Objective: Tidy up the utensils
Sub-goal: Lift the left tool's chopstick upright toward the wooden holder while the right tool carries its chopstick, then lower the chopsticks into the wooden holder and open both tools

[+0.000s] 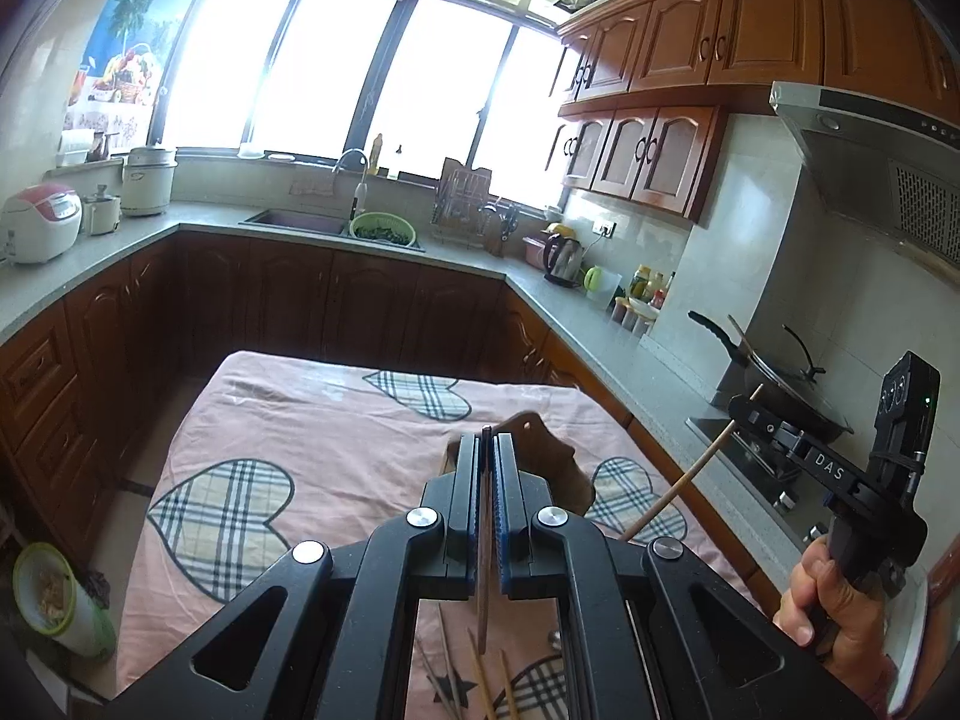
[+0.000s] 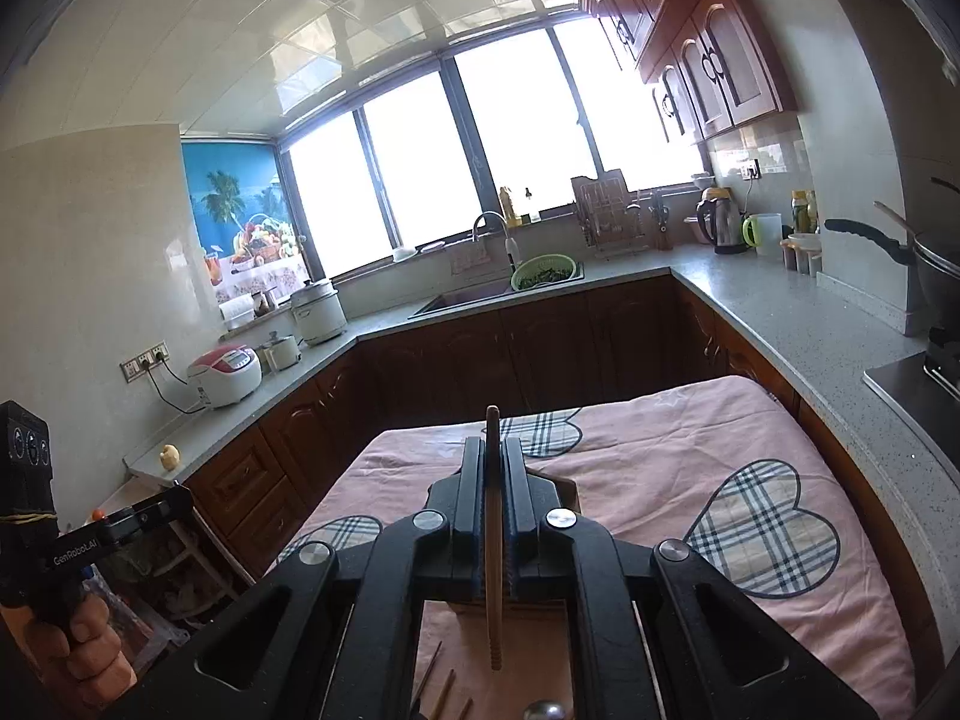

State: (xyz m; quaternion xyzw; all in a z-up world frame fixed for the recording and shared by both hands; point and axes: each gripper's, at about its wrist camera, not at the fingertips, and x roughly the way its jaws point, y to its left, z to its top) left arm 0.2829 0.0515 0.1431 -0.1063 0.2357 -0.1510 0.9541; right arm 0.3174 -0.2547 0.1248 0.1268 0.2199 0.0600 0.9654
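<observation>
My left gripper is shut on a thin dark wooden chopstick that runs down between its fingers. A brown wooden holder stands on the pink cloth just behind it. My right gripper is shut on a light wooden chopstick; it also shows in the left wrist view, held up at the right. Several loose chopsticks lie on the cloth below the left gripper, and several more chopsticks lie below the right one. A brown box is partly hidden behind the right gripper.
The table carries a pink cloth with plaid hearts. Grey counters run around it, with a sink, rice cookers, a kettle and a wok on the stove. A green-rimmed bin stands on the floor at the left.
</observation>
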